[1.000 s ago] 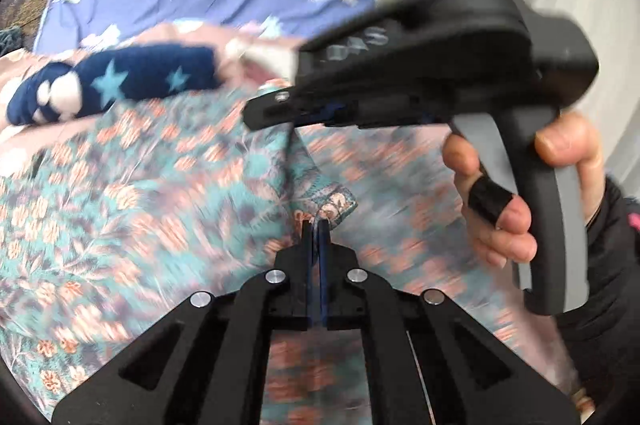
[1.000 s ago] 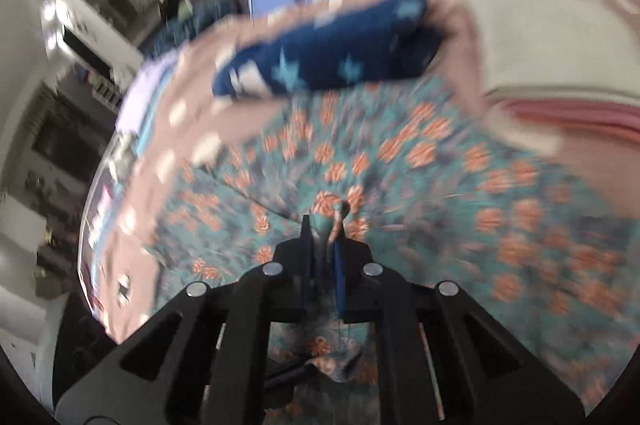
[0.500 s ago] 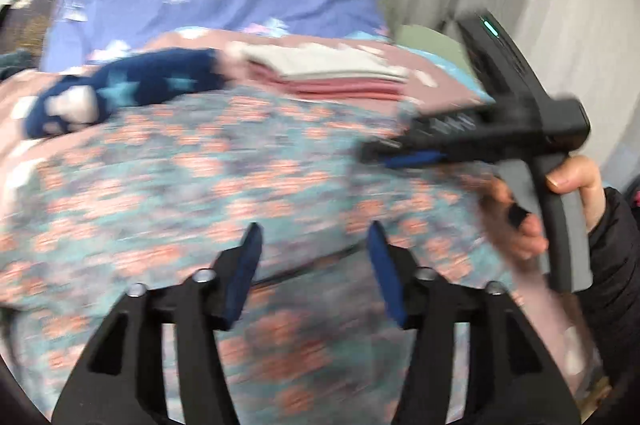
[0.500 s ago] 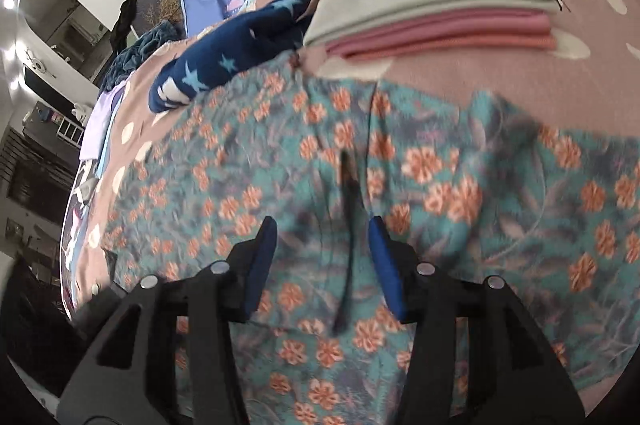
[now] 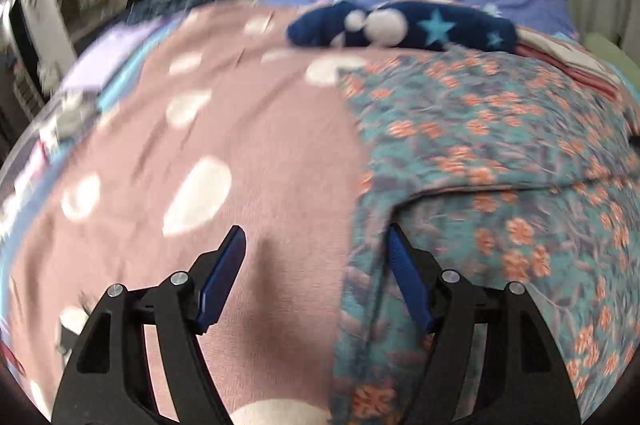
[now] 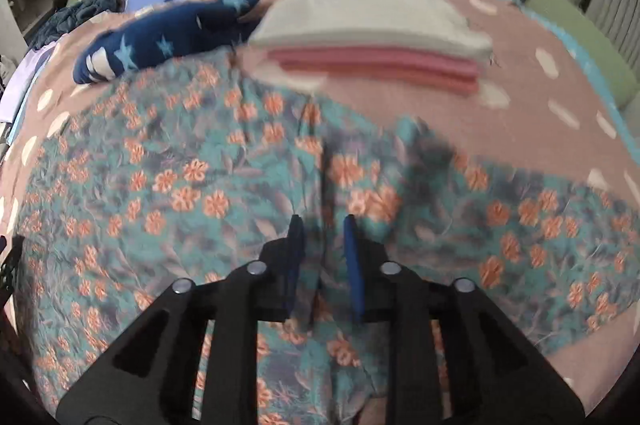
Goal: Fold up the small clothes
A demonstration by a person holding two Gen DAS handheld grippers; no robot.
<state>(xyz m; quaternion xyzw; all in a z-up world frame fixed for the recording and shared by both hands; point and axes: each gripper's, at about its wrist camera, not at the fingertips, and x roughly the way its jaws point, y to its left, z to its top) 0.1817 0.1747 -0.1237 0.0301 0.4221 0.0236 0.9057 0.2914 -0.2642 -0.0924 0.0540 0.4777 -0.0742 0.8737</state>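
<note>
On my left wrist view, the left gripper (image 5: 316,249) gapes wide over the floral garment's (image 5: 500,153) edge on the pink spotted sheet (image 5: 240,129). On the right, my right gripper (image 6: 322,225) stands narrowly parted above that spread garment (image 6: 200,185), gripping nothing

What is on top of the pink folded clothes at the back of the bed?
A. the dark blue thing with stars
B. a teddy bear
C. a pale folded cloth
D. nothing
C: in the right wrist view a pale folded cloth lies right on the pink folded clothes; the dark blue star garment sits beside them.
</note>
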